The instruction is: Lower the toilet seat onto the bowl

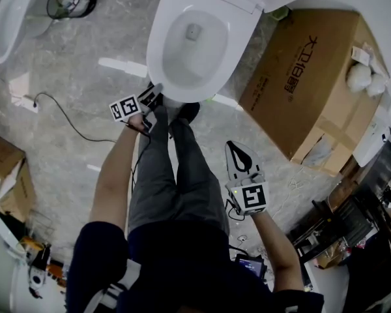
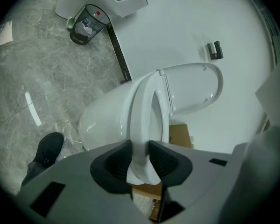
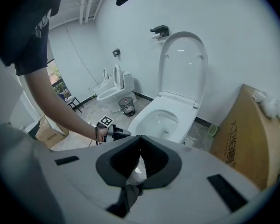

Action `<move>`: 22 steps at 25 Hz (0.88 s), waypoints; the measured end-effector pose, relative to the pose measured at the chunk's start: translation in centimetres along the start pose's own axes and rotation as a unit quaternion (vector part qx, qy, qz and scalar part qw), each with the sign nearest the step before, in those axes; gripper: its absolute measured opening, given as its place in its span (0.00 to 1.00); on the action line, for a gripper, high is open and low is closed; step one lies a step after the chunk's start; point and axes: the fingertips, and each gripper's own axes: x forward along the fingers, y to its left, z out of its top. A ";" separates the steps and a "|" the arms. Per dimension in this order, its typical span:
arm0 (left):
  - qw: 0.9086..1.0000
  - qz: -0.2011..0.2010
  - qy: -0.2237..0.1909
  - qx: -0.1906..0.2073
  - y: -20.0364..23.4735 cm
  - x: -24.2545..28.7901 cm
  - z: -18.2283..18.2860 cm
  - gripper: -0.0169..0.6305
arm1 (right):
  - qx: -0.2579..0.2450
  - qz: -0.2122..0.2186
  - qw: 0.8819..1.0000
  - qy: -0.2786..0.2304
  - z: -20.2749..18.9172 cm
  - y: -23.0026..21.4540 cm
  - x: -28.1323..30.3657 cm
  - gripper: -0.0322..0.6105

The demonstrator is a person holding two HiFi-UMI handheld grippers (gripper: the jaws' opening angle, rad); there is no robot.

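Left tongs (image 2: 140,158) clamped the toilet seat (image 2: 143,111) at the front of the bowl (image 2: 100,120); right tongs (image 3: 139,141) clenched, empty. A slip risked a slam.

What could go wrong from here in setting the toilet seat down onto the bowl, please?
1. The left tongs pinch only the front edge of the glossy seat, so it could slip free and drop onto the bowl.
2. The pad on the bowl side sits under the seat, so it may get trapped between seat and rim unless it is released in time.
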 end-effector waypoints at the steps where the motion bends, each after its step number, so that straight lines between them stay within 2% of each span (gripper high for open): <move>1: 1.000 0.001 0.000 -0.001 0.1 0.0 0.0 0.23 | 0.001 0.001 1.000 0.001 -0.1 0.1 0.1 0.08; 10: 1.000 0.005 -0.006 0.004 0.1 -0.1 0.0 0.23 | 0.005 0.008 1.000 0.006 -0.6 0.6 0.5 0.08; 16: 0.999 0.049 -0.016 0.018 0.2 -0.1 0.0 0.24 | 0.005 0.013 1.000 0.005 -0.5 0.9 0.8 0.08; 22: 0.993 0.106 -0.026 0.049 0.3 -0.2 -0.1 0.24 | 0.011 0.017 1.000 0.001 -0.1 1.1 0.7 0.08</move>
